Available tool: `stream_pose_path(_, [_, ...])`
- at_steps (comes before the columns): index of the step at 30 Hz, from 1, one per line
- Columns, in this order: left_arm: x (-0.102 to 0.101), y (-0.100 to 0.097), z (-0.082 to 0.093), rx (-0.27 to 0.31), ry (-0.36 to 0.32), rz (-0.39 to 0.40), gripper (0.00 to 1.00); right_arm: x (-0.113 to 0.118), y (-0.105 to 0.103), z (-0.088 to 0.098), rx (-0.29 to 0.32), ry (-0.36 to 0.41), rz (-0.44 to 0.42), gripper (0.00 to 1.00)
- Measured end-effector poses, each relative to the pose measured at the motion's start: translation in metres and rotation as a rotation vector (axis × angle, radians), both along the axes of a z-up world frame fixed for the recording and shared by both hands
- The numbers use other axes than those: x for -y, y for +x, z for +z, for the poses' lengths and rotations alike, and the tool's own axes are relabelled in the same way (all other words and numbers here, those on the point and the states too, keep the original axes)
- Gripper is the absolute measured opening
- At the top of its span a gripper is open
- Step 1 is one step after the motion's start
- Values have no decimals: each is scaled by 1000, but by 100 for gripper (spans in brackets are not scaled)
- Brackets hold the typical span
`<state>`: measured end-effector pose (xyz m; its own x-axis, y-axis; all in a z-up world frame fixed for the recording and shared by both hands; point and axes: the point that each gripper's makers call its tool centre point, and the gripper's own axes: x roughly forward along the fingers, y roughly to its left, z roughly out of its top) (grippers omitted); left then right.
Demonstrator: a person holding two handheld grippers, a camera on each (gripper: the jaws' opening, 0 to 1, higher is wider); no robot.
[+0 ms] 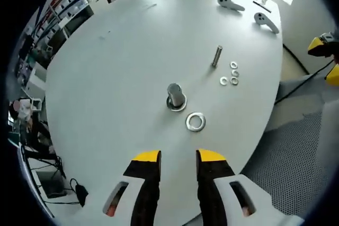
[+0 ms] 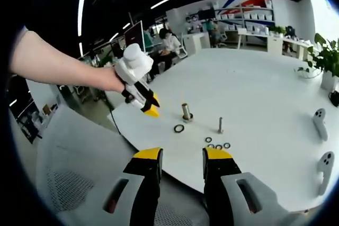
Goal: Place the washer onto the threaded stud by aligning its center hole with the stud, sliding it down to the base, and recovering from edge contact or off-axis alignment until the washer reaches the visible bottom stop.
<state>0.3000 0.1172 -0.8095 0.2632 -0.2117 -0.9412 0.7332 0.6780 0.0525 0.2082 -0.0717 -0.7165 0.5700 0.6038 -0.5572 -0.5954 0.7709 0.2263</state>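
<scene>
On white tabletop point(image 1: 106, 88), large washer point(image 1: 195, 121) lies loose just beside stud point(image 1: 175, 96); both tongs point(image 1: 178, 158) point(image 2: 181, 156) open, empty. Nothing placed yet.

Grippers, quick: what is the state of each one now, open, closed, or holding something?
Left gripper: open, holding nothing, above the table short of the large washer.
Right gripper: open, holding nothing.

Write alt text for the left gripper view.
The left gripper, jaws open and empty, hovers over a white round table, pointing at a large washer lying flat beside a thick stud on its base. Farther off stand a thin bolt and four small washers, with two white controllers near the far edge.
</scene>
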Motion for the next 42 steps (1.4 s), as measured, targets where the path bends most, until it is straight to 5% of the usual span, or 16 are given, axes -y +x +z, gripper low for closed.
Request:
stream_pose_path(18, [21, 1, 8, 49, -62, 30, 25, -1, -3, -3, -13, -10, 13, 32])
stream_pose_path(42, [35, -3, 1, 28, -71, 47, 26, 2, -1, -5, -25, -22, -5, 33])
